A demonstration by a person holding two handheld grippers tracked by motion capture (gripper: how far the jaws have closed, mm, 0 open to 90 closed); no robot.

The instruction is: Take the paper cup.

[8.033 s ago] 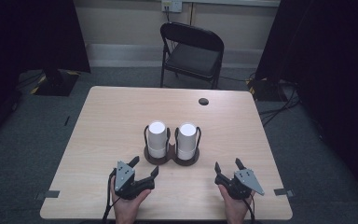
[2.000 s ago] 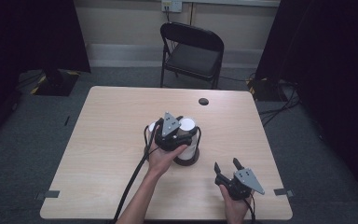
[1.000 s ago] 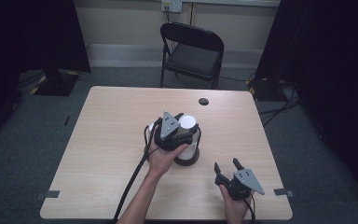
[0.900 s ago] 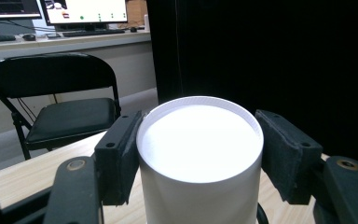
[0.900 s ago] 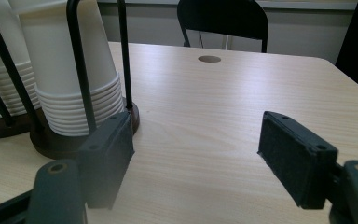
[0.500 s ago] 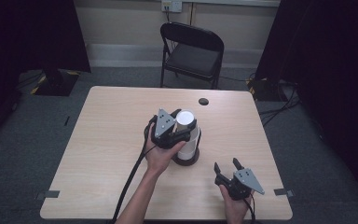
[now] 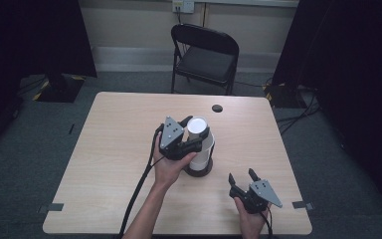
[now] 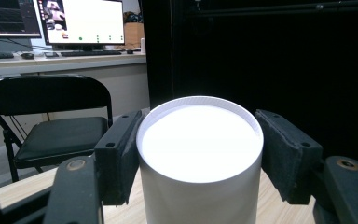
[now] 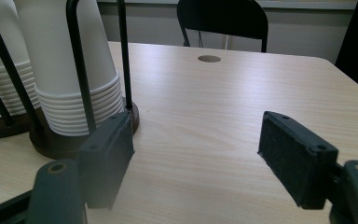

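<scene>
A: Step: pulling top cup off the stack in the wire holder mid-desk; left gripper at the cup's upper part, jaws either side of the rim in the left gripper view; left pad looks touching, small gap visible at the right pad; not clearly clamped, so cannot tell if grip is made.

B: Right side?

A: Right gripper parked low near the desk front edge, jaws wide apart, nothing between; looking toward the holder base and stacked rims.

B: Next move?

A: Judgement only: confirm squeeze on the cup wall, then straight lift along the holder's rods; light pressure, paper wall likely to dent; nested cups may come up together, so possibly needs right gripper steadying the base.

B: Obstructions?

A: Upright black rods hug the stack, so tilt risks snagging; second stack just beside in the right gripper view. Elsewhere: round hole in desk toward the far edge, folding chair beyond; both well apart from the work.
</scene>
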